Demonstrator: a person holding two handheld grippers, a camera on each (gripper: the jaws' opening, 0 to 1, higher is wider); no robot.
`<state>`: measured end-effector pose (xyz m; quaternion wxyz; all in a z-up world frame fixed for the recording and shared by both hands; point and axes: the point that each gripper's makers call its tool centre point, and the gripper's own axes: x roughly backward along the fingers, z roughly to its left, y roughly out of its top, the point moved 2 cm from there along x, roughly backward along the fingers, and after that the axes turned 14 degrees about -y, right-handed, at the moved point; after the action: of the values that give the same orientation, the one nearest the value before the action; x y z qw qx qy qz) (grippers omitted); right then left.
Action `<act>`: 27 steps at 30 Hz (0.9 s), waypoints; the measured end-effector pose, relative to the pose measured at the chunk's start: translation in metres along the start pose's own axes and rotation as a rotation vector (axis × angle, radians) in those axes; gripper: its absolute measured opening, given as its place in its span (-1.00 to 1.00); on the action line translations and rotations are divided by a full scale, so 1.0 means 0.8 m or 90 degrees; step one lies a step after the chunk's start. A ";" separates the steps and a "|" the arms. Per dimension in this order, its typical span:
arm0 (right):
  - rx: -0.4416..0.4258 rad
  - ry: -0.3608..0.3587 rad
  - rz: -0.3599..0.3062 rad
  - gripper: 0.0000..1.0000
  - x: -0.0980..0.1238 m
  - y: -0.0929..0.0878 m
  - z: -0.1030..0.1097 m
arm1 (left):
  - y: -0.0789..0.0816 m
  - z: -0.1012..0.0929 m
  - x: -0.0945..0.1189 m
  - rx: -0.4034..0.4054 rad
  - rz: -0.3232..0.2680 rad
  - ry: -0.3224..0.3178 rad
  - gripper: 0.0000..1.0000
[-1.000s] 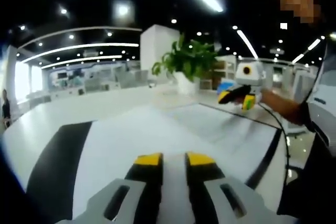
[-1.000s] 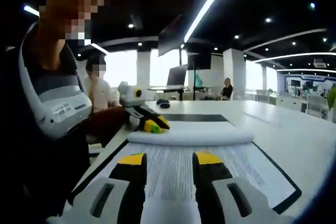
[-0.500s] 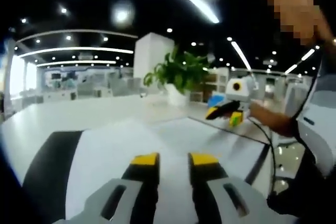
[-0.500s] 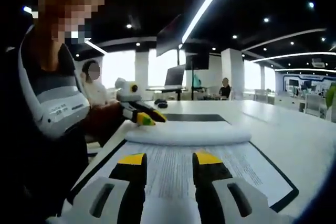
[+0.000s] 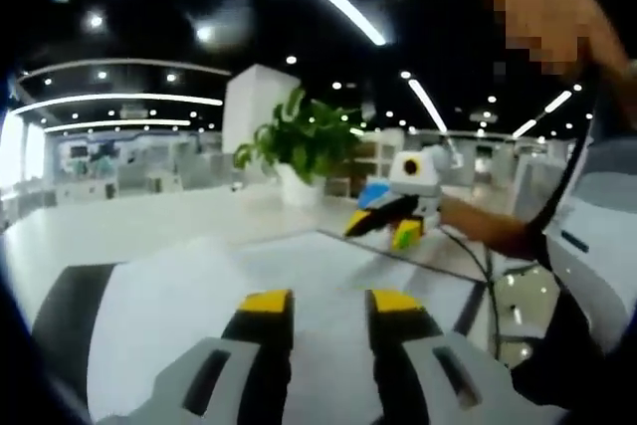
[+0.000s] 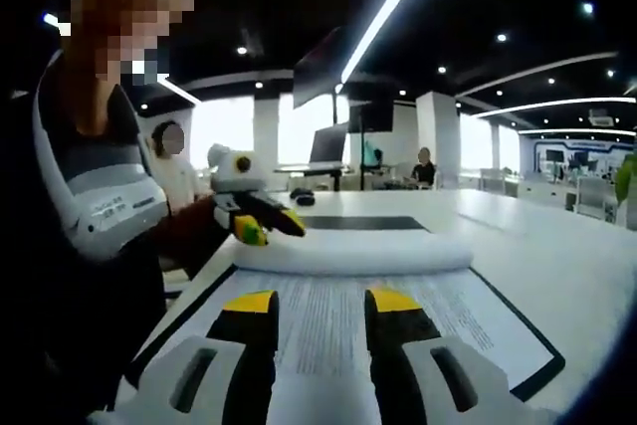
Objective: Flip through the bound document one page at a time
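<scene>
Left gripper [image 5: 317, 303]: jaws parted by a narrow gap, yellow tips level, nothing between them; they hang over the white top sheet of the bound document [image 5: 249, 276]. Contact with the paper: cannot tell.

Right gripper [image 6: 313, 302]: jaws parted by a similar narrow gap, nothing held; the tips sit over the printed page [image 6: 328, 311] of the document. Touching or just above: cannot tell.

Bound document: lies open and flat on the white surface [image 6: 557, 266], on a dark mat [image 6: 542, 375] whose edge frames the page. Beyond the right gripper's tips the turned sheets form a thick white curl [image 6: 353, 251] across the document.

Left gripper seen from the right gripper view [image 6: 261, 225]: at the near-left end of the curl, yellow and green tips pointing at it, held by a person's hand [image 6: 194, 231]. Whether it touches the curl: cannot tell.

Right gripper seen from the left gripper view [image 5: 390, 222]: above the far right edge of the document, tips angled down toward the paper, apart from it.

Left gripper view alone: a potted plant [image 5: 299, 146] behind the document, past its far edge.

Right gripper view alone: printed text lines on the page; a monitor [image 6: 331, 146] and seated people [image 6: 423, 166] well beyond the document.
</scene>
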<state>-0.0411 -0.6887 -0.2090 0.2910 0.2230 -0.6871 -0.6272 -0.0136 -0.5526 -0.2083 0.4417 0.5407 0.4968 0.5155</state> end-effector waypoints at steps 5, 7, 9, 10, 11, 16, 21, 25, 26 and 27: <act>0.002 0.001 0.001 -0.26 0.000 -0.001 0.000 | 0.003 -0.008 -0.008 -0.010 -0.004 -0.020 -0.33; 0.001 0.001 0.000 -0.26 0.000 0.000 0.000 | 0.004 -0.010 -0.011 -0.014 -0.005 -0.027 -0.33; 0.002 0.000 0.000 -0.26 0.001 0.000 -0.001 | 0.004 -0.013 -0.014 -0.015 -0.004 -0.034 -0.33; 0.002 0.000 0.000 -0.26 0.001 0.000 -0.001 | 0.004 -0.013 -0.015 -0.015 -0.004 -0.035 -0.33; 0.002 0.000 0.000 -0.26 0.001 0.000 -0.001 | 0.004 -0.015 -0.017 -0.017 -0.003 -0.039 -0.33; 0.002 0.001 0.000 -0.26 0.001 0.000 0.000 | 0.006 -0.021 -0.023 -0.020 -0.002 -0.051 -0.33; 0.003 0.002 0.000 -0.26 0.003 0.001 -0.001 | 0.007 -0.029 -0.031 -0.023 -0.001 -0.063 -0.33; 0.004 0.000 0.000 -0.26 0.004 0.002 -0.001 | 0.007 -0.035 -0.036 -0.023 0.000 -0.071 -0.33; 0.005 0.000 0.000 -0.26 0.004 0.002 -0.001 | 0.007 -0.036 -0.037 -0.023 0.000 -0.072 -0.33; 0.005 0.000 0.001 -0.26 0.004 0.002 0.000 | 0.006 -0.037 -0.038 -0.024 0.002 -0.073 -0.33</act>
<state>-0.0431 -0.6908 -0.2071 0.2906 0.2238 -0.6898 -0.6242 -0.0422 -0.5842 -0.2045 0.4789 0.5618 0.4602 0.4932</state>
